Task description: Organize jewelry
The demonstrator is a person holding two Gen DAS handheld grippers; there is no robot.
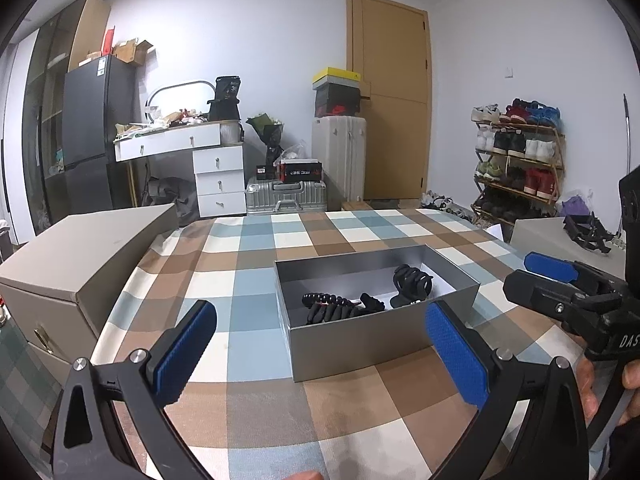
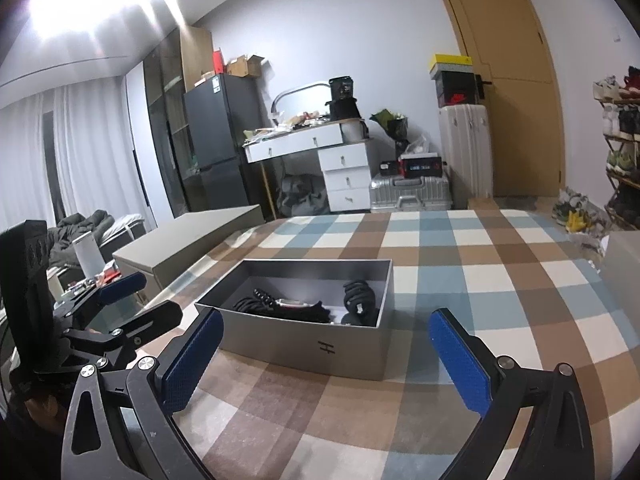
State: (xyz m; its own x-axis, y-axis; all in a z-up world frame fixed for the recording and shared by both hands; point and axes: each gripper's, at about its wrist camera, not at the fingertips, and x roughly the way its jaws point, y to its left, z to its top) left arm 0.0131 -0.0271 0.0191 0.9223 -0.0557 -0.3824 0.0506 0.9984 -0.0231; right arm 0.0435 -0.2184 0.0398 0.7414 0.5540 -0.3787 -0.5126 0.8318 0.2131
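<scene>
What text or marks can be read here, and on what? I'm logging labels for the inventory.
"DAS", cut off at the picture's edge: on the right gripper's black body.
An "H"-like logo mark: on the grey box's front wall.
Red logo on the stacked shoe boxes and fridge sticker: too small to read.

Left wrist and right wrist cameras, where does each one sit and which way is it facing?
Left wrist: sits on the left gripper, looking forward and slightly down over the checked table at the open grey box, door wall behind; its own open blue fingers show, with the right gripper and a hand at the right edge.
Right wrist: sits on the right gripper, facing the box from further right; the left gripper shows at the left edge.
Shared: box, table, door, dresser, suitcases.
</scene>
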